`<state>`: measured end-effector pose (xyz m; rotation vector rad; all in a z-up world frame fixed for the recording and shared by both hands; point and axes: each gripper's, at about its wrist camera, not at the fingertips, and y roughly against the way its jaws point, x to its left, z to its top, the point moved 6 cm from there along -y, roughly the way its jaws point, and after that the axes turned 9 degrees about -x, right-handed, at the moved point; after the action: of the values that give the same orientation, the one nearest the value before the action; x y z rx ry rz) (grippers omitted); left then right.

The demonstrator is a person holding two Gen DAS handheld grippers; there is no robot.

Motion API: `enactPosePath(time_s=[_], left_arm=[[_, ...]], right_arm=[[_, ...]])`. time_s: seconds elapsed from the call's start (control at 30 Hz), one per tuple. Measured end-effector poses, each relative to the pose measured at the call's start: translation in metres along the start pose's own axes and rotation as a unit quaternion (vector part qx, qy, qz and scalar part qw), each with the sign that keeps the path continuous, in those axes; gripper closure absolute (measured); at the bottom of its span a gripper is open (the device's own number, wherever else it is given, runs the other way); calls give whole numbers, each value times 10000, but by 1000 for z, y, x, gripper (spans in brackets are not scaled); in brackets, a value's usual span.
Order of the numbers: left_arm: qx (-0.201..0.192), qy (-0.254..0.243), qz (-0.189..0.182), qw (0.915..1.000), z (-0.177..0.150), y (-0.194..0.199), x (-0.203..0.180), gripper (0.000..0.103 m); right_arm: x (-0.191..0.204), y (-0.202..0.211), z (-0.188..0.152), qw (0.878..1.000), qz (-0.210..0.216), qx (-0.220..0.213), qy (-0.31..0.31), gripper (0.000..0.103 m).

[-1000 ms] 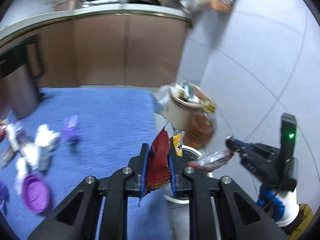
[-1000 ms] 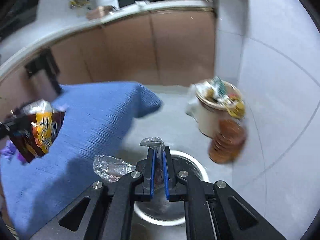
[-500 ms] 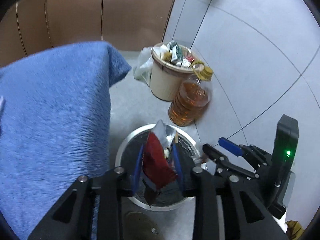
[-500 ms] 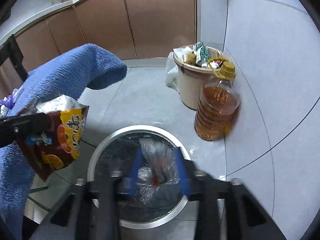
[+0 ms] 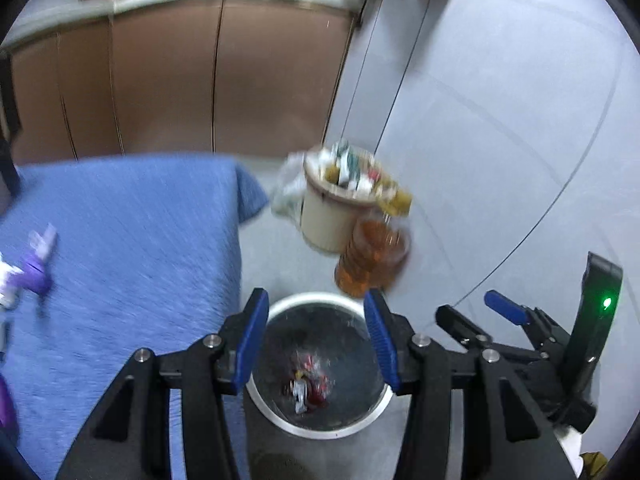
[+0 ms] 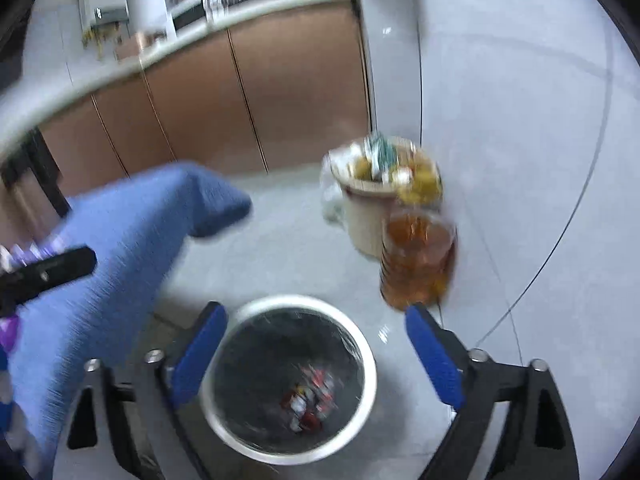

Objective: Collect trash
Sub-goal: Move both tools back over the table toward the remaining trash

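A round white-rimmed trash bin [image 5: 280,304] with a black liner stands on the floor below both grippers; it also shows in the right wrist view [image 6: 360,344]. Red and silver wrappers [image 5: 306,384] lie at its bottom, also seen from the right wrist [image 6: 308,400]. My left gripper [image 5: 316,336] is open and empty above the bin. My right gripper [image 6: 316,356] is open and empty above it too; it shows in the left wrist view [image 5: 488,312]. A purple piece of trash [image 5: 38,260] lies on the blue cloth.
A table under a blue cloth [image 5: 120,248] stands left of the bin. A full beige bin [image 5: 332,216] and an amber oil bottle [image 5: 372,260] stand by the grey wall. Brown cabinets [image 5: 160,80] run along the back.
Both grippers opened wide and dropped their wrappers into the bin: the red snack bag from the left, the clear wrapper from the right. Both views have tilted up slightly.
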<state>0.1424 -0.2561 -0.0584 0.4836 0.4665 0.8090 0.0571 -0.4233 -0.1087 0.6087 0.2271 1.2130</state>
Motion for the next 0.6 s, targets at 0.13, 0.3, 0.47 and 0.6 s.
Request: enactPosePath(time_s=[0.13,0.3,0.47,0.6], left_arm=[[-327,-152,-42,9993,19,50,3,56],[-822,-178,314,9960,29,118,33,55],[-1161,-218,945,9885,25,177,90,39],[-1293,-139,1464,9806,15,213,143,39]], right_arm=[[20,47,35,9977,294,-596,-146,0],[67,102,71,9886,930,-1184,-90,0],[126,133,91,9772,1432,-1534,336,0],[173,135,99,9724,1736,-1436,599,0]])
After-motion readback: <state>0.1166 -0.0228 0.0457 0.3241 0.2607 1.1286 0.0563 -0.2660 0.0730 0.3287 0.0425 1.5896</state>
